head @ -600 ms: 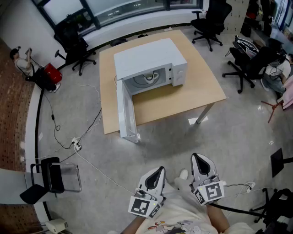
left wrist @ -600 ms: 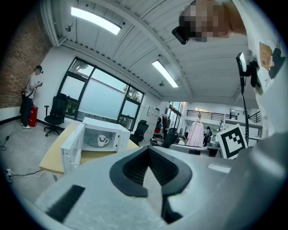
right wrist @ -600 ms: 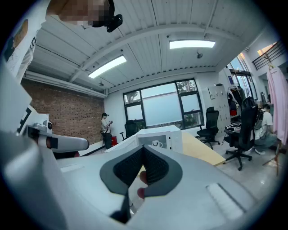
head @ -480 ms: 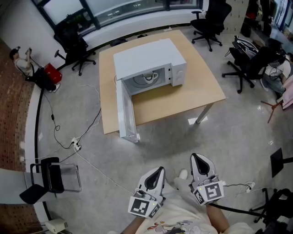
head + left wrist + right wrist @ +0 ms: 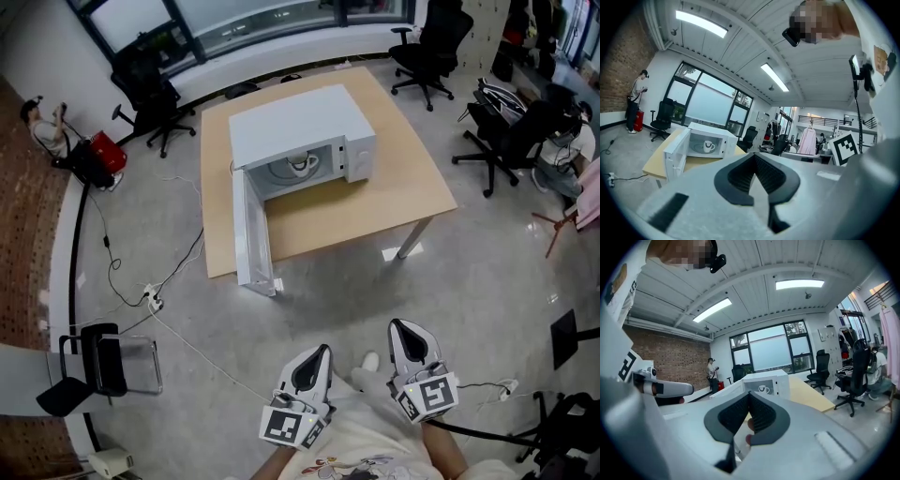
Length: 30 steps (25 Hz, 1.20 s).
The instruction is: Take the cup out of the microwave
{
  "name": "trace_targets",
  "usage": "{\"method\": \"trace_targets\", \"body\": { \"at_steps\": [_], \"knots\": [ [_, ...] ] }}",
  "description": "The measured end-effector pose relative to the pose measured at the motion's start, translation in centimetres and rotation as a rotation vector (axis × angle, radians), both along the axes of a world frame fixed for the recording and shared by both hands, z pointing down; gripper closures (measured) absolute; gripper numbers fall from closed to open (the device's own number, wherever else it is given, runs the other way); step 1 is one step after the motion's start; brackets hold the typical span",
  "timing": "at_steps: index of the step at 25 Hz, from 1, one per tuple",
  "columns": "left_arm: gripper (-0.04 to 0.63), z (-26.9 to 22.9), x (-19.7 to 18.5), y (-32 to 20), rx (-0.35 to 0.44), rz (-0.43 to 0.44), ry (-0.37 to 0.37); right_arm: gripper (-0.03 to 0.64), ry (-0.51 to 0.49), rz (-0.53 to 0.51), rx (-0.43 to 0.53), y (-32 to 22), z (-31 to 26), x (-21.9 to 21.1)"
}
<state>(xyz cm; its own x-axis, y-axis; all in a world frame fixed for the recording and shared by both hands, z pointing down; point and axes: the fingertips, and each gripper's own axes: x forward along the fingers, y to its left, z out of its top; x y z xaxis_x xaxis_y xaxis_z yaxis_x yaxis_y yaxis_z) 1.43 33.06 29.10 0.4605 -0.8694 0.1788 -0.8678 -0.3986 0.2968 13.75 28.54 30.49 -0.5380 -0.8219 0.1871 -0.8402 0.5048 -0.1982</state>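
- While both tools hang low, close in front of the person, neither has hold of anything: left gripper [image 5: 315, 356] jaws fully together, empty; right gripper [image 5: 410, 334] pads meet at the tips, empty too.
- Bare floor betw. person & table [image 5: 375, 202].
- Microwave [image 5: 300, 122] on table, door [image 5: 251, 234] swung wide.
- Cup [image 5: 300, 164] upright inside, untouched.
- Step, I'd judge: approach; pick not yet begun. Next needs: close in, part one gripper's jaws, reach thru opening w/o clipping door.

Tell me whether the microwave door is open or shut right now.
Open. The door stands swung out past the front edge of the table, and the white cup shows inside the cavity.
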Motion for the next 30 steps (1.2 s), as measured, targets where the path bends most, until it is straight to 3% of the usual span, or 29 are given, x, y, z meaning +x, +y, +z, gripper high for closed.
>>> {"method": "trace_targets", "body": {
  "at_steps": [6, 12, 25, 28, 29, 30],
  "knots": [
    [0.593, 0.4, 0.5, -1.6, 0.032, -0.068, -0.033, 0.611, 0.006, -0.050, 0.027, -1.5, 0.2, 1.1],
    [0.593, 1.4, -1.0, -7.4, 0.047, -0.130, -0.035, 0.611, 0.019, -0.093, 0.015, -5.5, 1.6, -0.1],
    [0.593, 3.6, -7.1, -25.7, 0.030, -0.004, -0.042, 0.610, 0.067, -0.033, 0.008, -22.7, 4.5, -7.3],
    [0.592, 3.2, -7.6, -28.6, 0.066, -0.002, -0.024, 0.609, 0.070, -0.019, 0.001, -25.8, 4.7, -8.6],
    [0.561, 3.3, -7.6, -29.7, 0.077, -0.006, -0.017, 0.611, 0.069, -0.019, -0.002, -26.8, 4.8, -9.0],
    [0.483, 3.7, -7.7, -30.6, 0.080, -0.012, -0.022, 0.610, 0.068, -0.021, -0.006, -27.7, 4.9, -9.3]
  ]
}}
